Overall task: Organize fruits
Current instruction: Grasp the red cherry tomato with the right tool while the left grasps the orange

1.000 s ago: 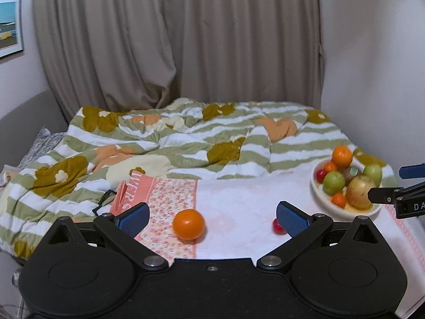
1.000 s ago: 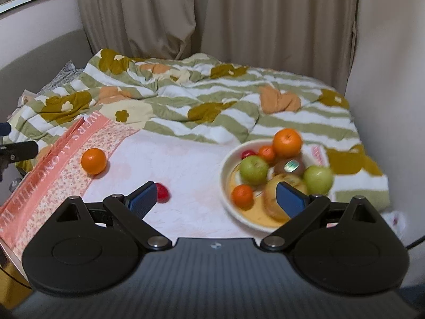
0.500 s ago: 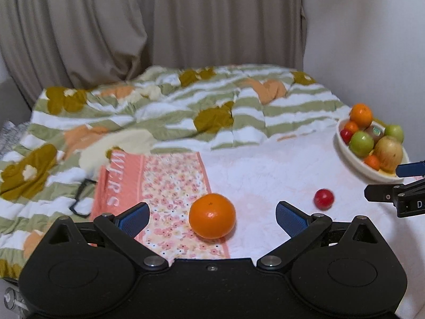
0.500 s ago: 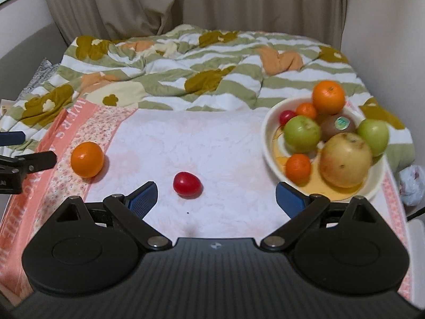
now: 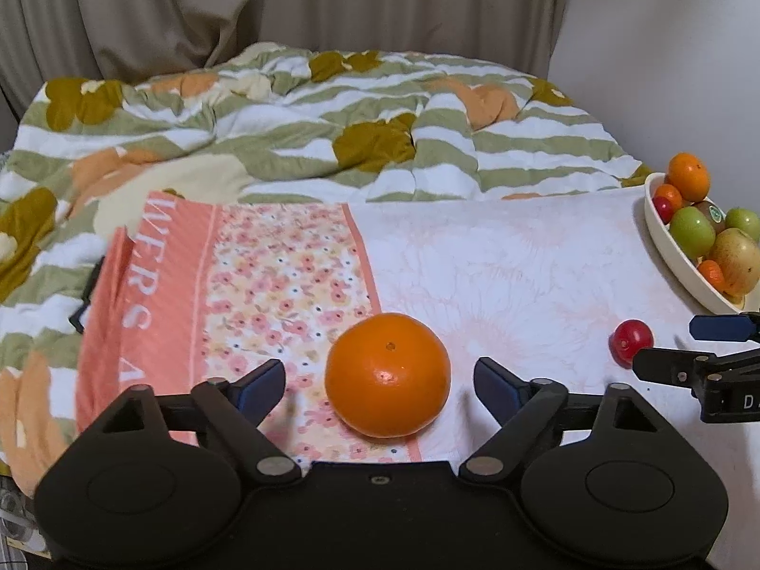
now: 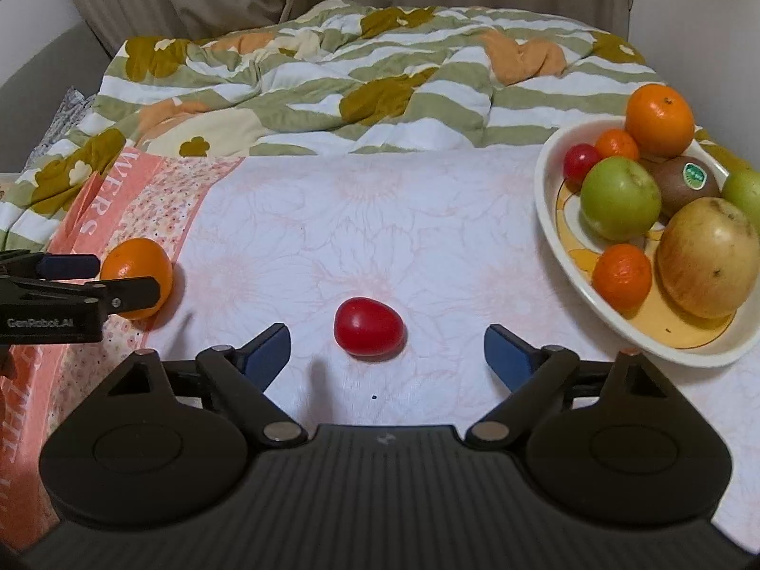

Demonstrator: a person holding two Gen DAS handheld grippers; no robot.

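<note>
A loose orange (image 5: 388, 374) lies on the floral cloth, and my left gripper (image 5: 380, 382) is open with its blue pads on either side of it, not touching. A small red tomato (image 6: 369, 327) lies on the white cloth just ahead of my open right gripper (image 6: 387, 349). The tomato also shows in the left wrist view (image 5: 631, 338), and the orange in the right wrist view (image 6: 137, 275). A white bowl (image 6: 551, 199) at the right holds oranges, green apples, a kiwi, a yellow apple and a red tomato.
A pink floral cloth (image 5: 266, 280) and white cloth (image 6: 380, 218) cover the near bed. A rumpled green-striped quilt (image 5: 294, 114) lies behind. A curtain hangs at the back and a wall (image 5: 665, 47) stands at the right.
Both grippers have moved forward and down. The orange now sits between the left pads, and the tomato lies close in front of the right gripper.
</note>
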